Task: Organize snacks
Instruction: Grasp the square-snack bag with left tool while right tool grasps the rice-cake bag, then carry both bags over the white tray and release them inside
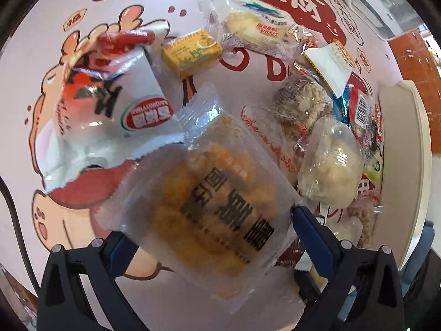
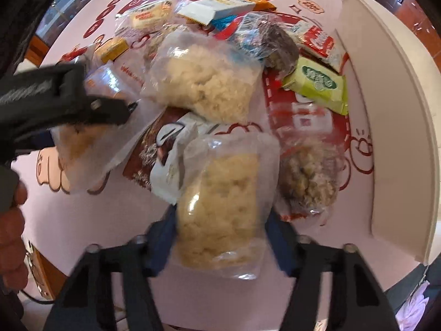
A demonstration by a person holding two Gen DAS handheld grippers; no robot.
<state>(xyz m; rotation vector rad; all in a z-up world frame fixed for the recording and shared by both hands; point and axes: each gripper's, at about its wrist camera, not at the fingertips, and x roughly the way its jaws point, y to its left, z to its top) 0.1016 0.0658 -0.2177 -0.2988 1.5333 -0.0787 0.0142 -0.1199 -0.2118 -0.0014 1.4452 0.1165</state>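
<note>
- Right gripper (image 2: 220,242) had its blue pads pinched on a clear puffed-rice packet (image 2: 223,204): lumpy, pale, crinkly film.
- Left gripper (image 1: 212,237) straddled a frosted cake packet (image 1: 217,207); couldn't tell if the pads were squeezing.
- Both packets sat low over the pink printed table (image 2: 82,220).
- Looked like the pick-up step; next probably a lift toward the white tray (image 2: 391,138), without crushing anything.

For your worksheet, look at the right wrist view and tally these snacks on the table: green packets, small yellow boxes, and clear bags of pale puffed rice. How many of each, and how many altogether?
Green packets: 1
Small yellow boxes: 1
Clear bags of pale puffed rice: 2
Total: 4
</note>
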